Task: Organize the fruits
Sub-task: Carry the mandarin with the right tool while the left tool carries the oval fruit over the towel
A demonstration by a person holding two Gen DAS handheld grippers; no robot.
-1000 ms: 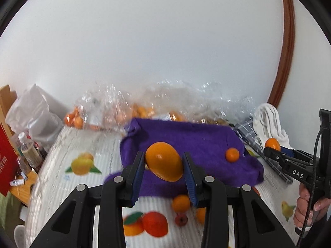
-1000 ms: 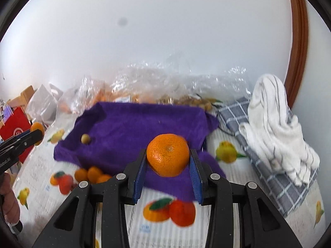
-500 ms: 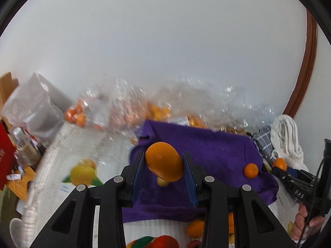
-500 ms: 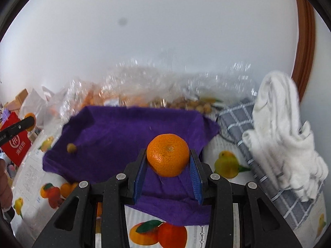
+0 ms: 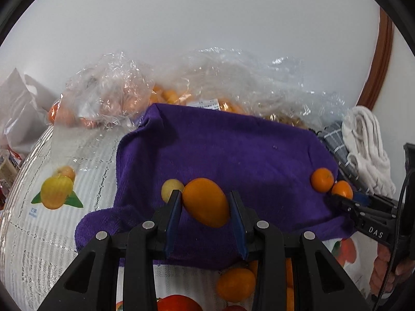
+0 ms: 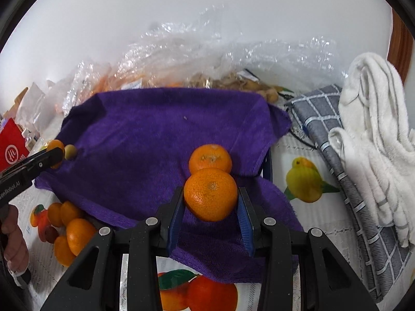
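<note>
Blue pads on your left gripper (image 5: 205, 207) are clamped on an oval, smooth-skinned orange fruit (image 5: 206, 202), which hangs tilted over the near left part of the purple towel (image 5: 228, 145). Just beside its left finger, a small pale yellow fruit (image 5: 170, 189) lies on the towel. Your right gripper (image 6: 210, 204) is likewise closed on a round mandarin (image 6: 210, 194) with a dimpled skin and a small stem scar facing you. Directly beyond it, touching or nearly so, a second mandarin (image 6: 210, 158) sits on the towel near its right edge.

Off the towel's near edge, a loose cluster of small oranges (image 6: 68, 233) lies on the tablecloth (image 6: 298, 217), which is white, ribbed and printed with pictures of fruit. You can see your own hand (image 6: 13, 241) at the left edge of the right wrist view, on the handle of the other gripper.

Behind the towel, crumpled clear plastic bags (image 5: 111, 90) are heaped against the plain white wall (image 5: 207, 13). Those on the left hold orange fruit; one further right holds small brownish fruit (image 6: 249, 85), though the film blurs their shapes. To the right of the towel lie a grey checked cloth (image 6: 337, 140) and, on top of it, a bunched white towel (image 6: 376, 129). A brown wooden frame (image 5: 381, 59) curves up the right side of the room. At far left there is a red box (image 6: 10, 150) with a white logo.
</note>
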